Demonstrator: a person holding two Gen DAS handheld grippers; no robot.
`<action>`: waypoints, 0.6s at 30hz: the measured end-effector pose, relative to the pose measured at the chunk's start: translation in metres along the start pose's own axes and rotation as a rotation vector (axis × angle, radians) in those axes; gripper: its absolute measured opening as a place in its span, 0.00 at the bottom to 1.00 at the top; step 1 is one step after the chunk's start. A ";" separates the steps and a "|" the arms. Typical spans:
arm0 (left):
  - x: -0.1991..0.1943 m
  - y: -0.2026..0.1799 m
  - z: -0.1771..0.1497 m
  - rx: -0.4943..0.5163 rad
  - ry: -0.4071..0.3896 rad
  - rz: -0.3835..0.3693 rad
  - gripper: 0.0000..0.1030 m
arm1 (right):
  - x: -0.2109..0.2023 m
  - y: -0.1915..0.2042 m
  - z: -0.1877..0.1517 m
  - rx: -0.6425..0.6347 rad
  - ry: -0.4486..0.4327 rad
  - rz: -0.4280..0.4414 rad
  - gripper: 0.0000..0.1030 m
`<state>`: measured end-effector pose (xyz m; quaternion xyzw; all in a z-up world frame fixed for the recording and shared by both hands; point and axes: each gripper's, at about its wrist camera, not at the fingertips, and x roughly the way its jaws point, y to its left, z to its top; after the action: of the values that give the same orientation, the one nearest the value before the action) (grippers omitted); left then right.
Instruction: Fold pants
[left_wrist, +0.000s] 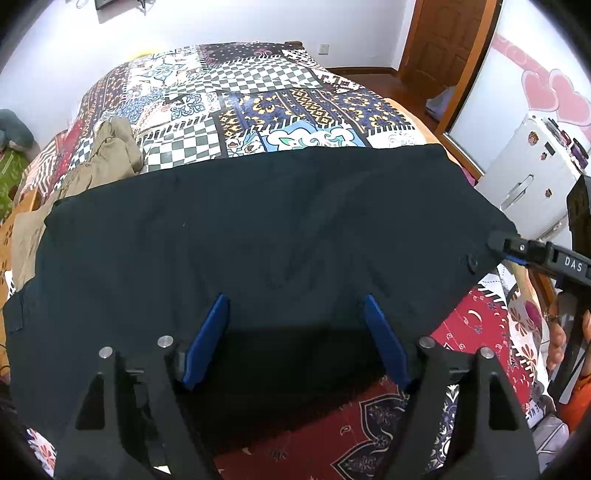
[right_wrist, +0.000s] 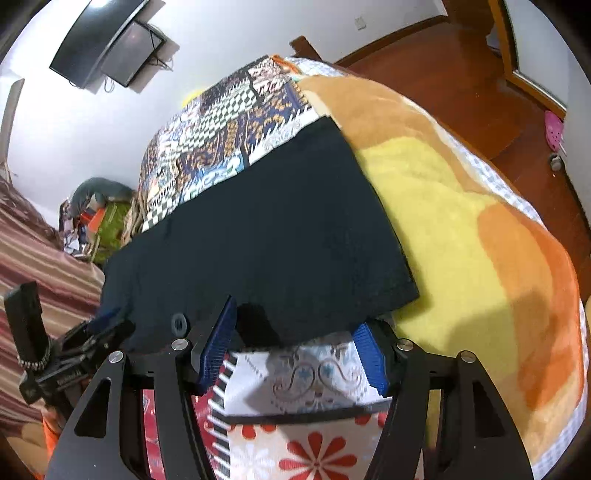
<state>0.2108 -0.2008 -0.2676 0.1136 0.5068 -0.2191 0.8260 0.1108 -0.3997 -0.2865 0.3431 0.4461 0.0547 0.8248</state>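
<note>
The black pants (left_wrist: 258, 229) lie spread flat across the patterned bed; they also show in the right wrist view (right_wrist: 266, 236). My left gripper (left_wrist: 295, 306) is open, its blue pads over the pants' near edge with cloth beneath them. My right gripper (right_wrist: 295, 328) is open at the pants' near right corner, next to a black button (right_wrist: 179, 323). In the left wrist view the right gripper (left_wrist: 498, 242) shows at the pants' right corner. In the right wrist view the left gripper (right_wrist: 107, 325) shows at the left, at the pants' edge.
A patchwork bedspread (left_wrist: 258, 96) covers the bed. A tan garment (left_wrist: 107, 155) lies bunched at the far left. A yellow and orange blanket (right_wrist: 461, 229) lies right of the pants. A white cabinet (left_wrist: 528, 173) and wooden door (left_wrist: 443, 40) stand to the right.
</note>
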 end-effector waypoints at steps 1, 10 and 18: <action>0.001 0.000 0.000 0.000 0.000 -0.001 0.75 | 0.000 0.000 0.001 -0.002 -0.007 0.001 0.57; 0.002 0.001 0.001 0.000 -0.005 -0.002 0.77 | -0.003 -0.007 0.011 -0.010 -0.095 -0.016 0.11; -0.001 0.002 0.000 -0.011 -0.011 0.002 0.77 | -0.018 0.015 0.021 -0.084 -0.161 -0.008 0.08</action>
<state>0.2112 -0.1989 -0.2666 0.1084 0.5034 -0.2158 0.8296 0.1197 -0.4060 -0.2567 0.3097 0.3769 0.0425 0.8719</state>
